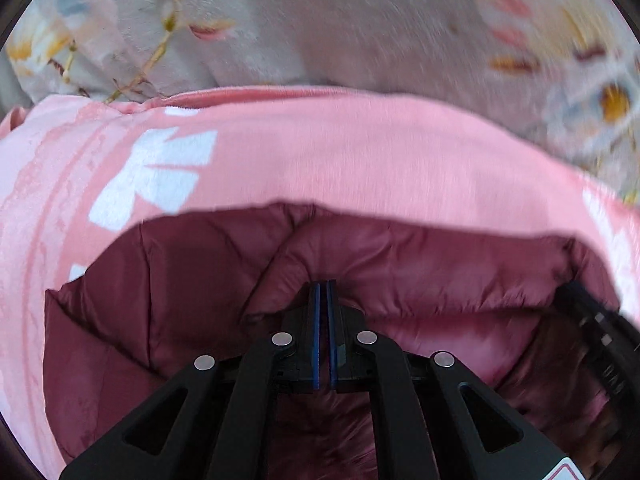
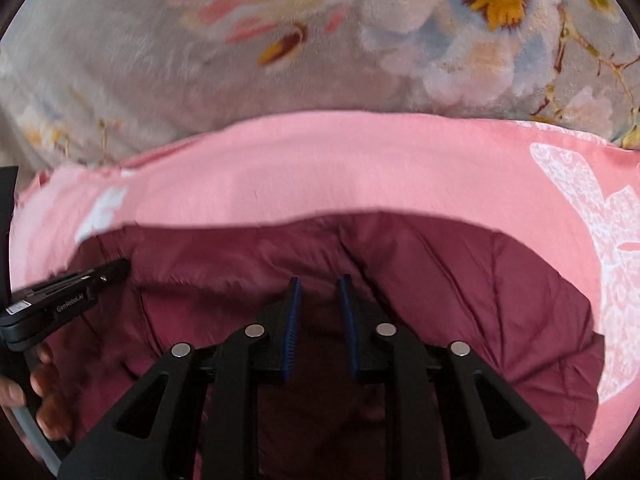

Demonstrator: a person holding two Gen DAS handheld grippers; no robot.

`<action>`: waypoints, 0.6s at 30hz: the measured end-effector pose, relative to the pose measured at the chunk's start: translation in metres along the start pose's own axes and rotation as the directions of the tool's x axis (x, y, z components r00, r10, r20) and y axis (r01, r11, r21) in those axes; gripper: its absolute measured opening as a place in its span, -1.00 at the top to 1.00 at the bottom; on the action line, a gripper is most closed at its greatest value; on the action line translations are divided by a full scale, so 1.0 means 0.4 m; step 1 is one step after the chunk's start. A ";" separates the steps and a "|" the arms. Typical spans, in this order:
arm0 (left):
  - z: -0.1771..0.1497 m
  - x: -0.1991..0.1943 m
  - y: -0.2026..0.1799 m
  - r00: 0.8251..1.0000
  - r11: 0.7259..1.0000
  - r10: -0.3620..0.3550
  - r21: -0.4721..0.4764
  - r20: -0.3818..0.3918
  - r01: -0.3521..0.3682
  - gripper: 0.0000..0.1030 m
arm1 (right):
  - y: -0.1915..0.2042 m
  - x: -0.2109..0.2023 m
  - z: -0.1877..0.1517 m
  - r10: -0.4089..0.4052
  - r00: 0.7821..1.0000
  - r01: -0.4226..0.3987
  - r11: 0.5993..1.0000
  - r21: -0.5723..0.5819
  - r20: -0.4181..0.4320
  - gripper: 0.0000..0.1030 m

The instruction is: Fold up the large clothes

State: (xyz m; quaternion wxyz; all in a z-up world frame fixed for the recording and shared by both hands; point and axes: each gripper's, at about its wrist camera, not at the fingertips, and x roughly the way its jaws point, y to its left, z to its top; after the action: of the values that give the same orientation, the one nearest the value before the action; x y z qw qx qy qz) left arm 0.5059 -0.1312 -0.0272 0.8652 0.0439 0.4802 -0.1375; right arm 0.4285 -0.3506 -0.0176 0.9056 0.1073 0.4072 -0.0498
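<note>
A puffy maroon jacket (image 1: 420,264) lies on a pink sheet and fills the lower half of both views. In the left wrist view, my left gripper (image 1: 324,286) has its blue pads pressed together on a raised crease of the jacket. In the right wrist view, my right gripper (image 2: 320,280) holds its pads a little apart with a thick fold of the maroon jacket (image 2: 460,300) pinched between them. The left gripper (image 2: 68,300) also shows at the left edge of that view, with a hand (image 2: 44,392) on its handle. The right gripper's body (image 1: 600,340) shows at the right edge of the left wrist view.
The pink sheet (image 1: 340,152) (image 2: 320,168) with white flower prints lies under the jacket and reaches past its far edge. Beyond it spreads a grey plush blanket (image 1: 320,20) (image 2: 120,60) printed with large flowers. Both views are motion-blurred.
</note>
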 end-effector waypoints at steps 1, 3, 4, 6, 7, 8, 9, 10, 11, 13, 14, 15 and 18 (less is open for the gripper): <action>-0.009 0.005 -0.003 1.000 1.000 0.009 0.013 0.005 -0.009 0.92 | -0.004 0.002 -0.006 0.000 1.000 0.000 1.000 -0.006 0.002 0.67; -0.029 0.014 -0.002 1.000 0.999 0.020 0.028 0.023 -0.021 0.92 | -0.007 0.006 -0.014 0.003 1.000 -0.003 1.000 -0.004 0.006 0.68; -0.035 0.014 -0.001 0.999 0.999 0.023 0.030 0.033 -0.024 0.92 | -0.003 0.009 -0.016 -0.004 1.000 0.004 1.000 -0.010 0.010 0.68; -0.048 0.018 -0.009 0.997 0.998 0.039 0.052 0.063 -0.042 0.92 | 0.015 0.012 -0.029 -0.037 0.999 0.039 0.998 -0.048 0.031 0.68; -0.055 0.020 -0.014 0.996 0.996 0.050 0.066 0.080 -0.056 0.92 | 0.023 0.014 -0.035 -0.050 0.998 0.053 0.997 -0.060 0.042 0.67; -0.061 0.020 -0.018 0.994 0.995 0.060 0.074 0.092 -0.067 0.92 | 0.027 0.017 -0.040 -0.061 0.997 0.065 0.996 -0.067 0.052 0.67; -0.067 0.020 -0.026 0.991 0.992 0.078 0.087 0.110 -0.087 0.92 | 0.031 0.017 -0.043 -0.072 0.996 0.076 0.994 -0.074 0.060 0.67; -0.068 0.019 -0.033 0.989 0.990 0.090 0.095 0.118 -0.101 0.93 | 0.033 0.016 -0.043 -0.079 0.995 0.084 0.993 -0.080 0.065 0.67; -0.068 0.018 -0.035 0.988 0.989 0.095 0.099 0.121 -0.107 0.93 | 0.038 0.017 -0.045 -0.087 0.994 0.093 0.992 -0.087 0.069 0.67; -0.066 0.020 -0.035 0.988 0.990 0.094 0.096 0.122 -0.106 0.93 | 0.040 0.017 -0.044 -0.089 0.993 0.096 0.991 -0.089 0.072 0.66; -0.065 0.021 -0.034 0.988 0.990 0.092 0.094 0.123 -0.104 0.93 | 0.040 0.017 -0.044 -0.087 0.994 0.093 0.992 -0.088 0.072 0.66; -0.065 0.022 -0.032 0.988 0.990 0.091 0.092 0.123 -0.103 0.93 | 0.037 0.017 -0.044 -0.082 0.994 0.088 0.993 -0.084 0.073 0.66; -0.064 0.022 -0.032 0.988 0.990 0.091 0.092 0.124 -0.103 0.93 | 0.035 0.017 -0.043 -0.074 0.995 0.080 0.994 -0.078 0.073 0.66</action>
State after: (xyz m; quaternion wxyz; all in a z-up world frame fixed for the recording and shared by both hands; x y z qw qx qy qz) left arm 0.4857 -0.1397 -0.0478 0.8950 0.1013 0.4173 -0.1208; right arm 0.4228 -0.3330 -0.0317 0.9203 0.0530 0.3808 -0.0721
